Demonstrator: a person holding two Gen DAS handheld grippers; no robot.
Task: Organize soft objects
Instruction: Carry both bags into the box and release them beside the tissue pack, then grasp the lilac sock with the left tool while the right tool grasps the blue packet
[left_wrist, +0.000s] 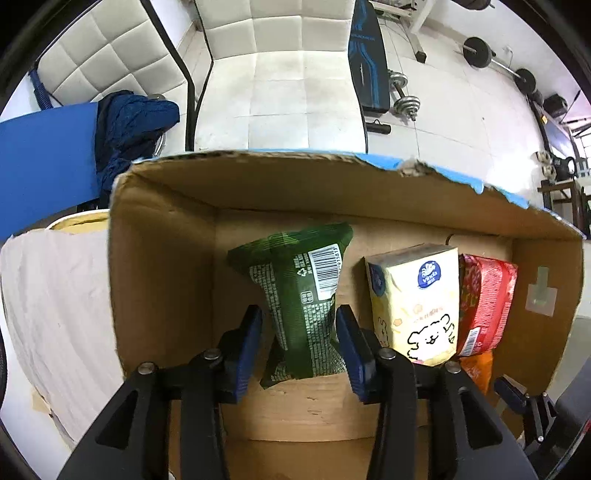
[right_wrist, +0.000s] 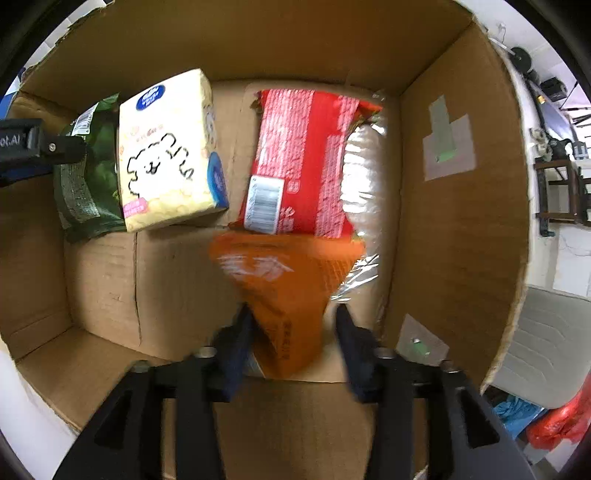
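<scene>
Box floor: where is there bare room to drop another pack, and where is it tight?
Bare cardboard floor lies left of the orange pack and in front of the green pack and tissue pack. The right side is crowded: the red pack, clear wrapper and orange pack overlap against the box wall.

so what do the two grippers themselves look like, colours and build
Both match: the left gripper and right gripper have black angular linkage arms with triangular cut-outs and round silver pivot pins, ending in flat dark blue fingers. The left one, seen side-on from the right wrist view, carries partial white lettering on its black body. No cables or sleeves show.
</scene>
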